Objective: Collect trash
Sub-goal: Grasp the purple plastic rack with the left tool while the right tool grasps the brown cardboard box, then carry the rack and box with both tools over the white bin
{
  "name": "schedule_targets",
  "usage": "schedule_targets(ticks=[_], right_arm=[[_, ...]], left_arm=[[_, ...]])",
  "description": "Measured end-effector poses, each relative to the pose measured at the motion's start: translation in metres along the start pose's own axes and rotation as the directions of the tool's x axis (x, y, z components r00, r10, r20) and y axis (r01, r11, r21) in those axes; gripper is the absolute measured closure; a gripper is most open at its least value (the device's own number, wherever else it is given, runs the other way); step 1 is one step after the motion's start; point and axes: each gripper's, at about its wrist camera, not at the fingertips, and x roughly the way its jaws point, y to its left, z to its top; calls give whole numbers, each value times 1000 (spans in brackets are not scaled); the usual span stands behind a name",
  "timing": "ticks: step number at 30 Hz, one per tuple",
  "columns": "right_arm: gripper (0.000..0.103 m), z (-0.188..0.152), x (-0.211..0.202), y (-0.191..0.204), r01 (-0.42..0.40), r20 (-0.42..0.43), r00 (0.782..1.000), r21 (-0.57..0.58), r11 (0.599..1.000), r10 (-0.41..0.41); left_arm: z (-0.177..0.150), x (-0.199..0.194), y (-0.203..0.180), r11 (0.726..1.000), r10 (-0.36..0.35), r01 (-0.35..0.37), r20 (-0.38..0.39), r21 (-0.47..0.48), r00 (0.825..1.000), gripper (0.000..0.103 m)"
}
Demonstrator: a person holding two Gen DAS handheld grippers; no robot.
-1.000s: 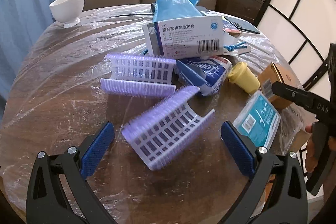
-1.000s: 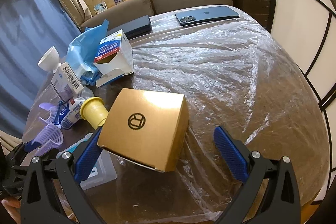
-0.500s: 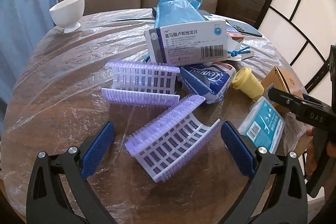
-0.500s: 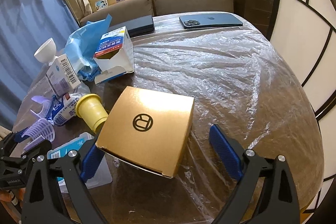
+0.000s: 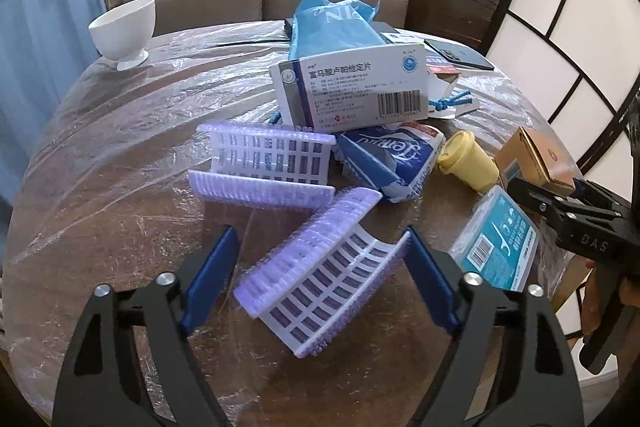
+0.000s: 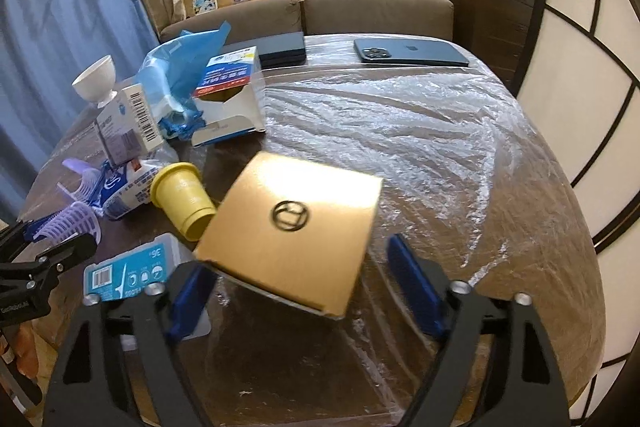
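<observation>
A curved purple plastic grid piece (image 5: 320,267) lies on the plastic-covered round table (image 5: 120,155). My left gripper (image 5: 319,231) straddles it with jaws closing; the right pad meets its edge and the left pad is just short of it. A second purple piece (image 5: 268,163) lies behind. In the right wrist view a gold cardboard box (image 6: 292,223) sits between the closing jaws of my right gripper (image 6: 298,255). The left pad is at the box's corner, and a gap shows at the right pad. The right gripper (image 5: 560,211) also shows by the gold box (image 5: 536,159).
Piled behind are a white medicine box (image 5: 352,95), a blue tissue pack (image 5: 392,163), a yellow cup (image 5: 466,163), a teal floss box (image 5: 496,243) and a blue bag (image 5: 336,23). A white bowl (image 5: 124,31) stands far left. A phone (image 6: 412,53) lies at the far edge.
Both pairs of jaws have narrowed from wide open around the purple piece and the gold box. The right wrist view has rolled a little. Nothing on the table has shifted.
</observation>
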Motion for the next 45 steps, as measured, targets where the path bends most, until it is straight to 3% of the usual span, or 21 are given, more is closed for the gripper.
schedule_targets(ticks=[2,8,19,27,45], right_arm=[[33,-1,0,2,6,1,1000,-12,1000,-6],[38,-3,-8,1,-2,15,1000,-3,1000,2],[40,-4,-31,-11,-103,33,994,106,989,100],[40,-9,-44,-11,-128,44,992,157,979,122],[40,-41,-113,42,-158,65,986,126,979,151]], left_arm=[[-2,-1,-2,1000,7,-7,2,9,1000,28],[-7,-6,-1,1000,-1,1,5,14,1000,28],[-10,-21,10,997,-63,63,-9,-42,998,28],[-17,-30,14,995,-82,81,-7,-52,997,28],[-31,-54,18,980,-197,197,-24,2,980,28]])
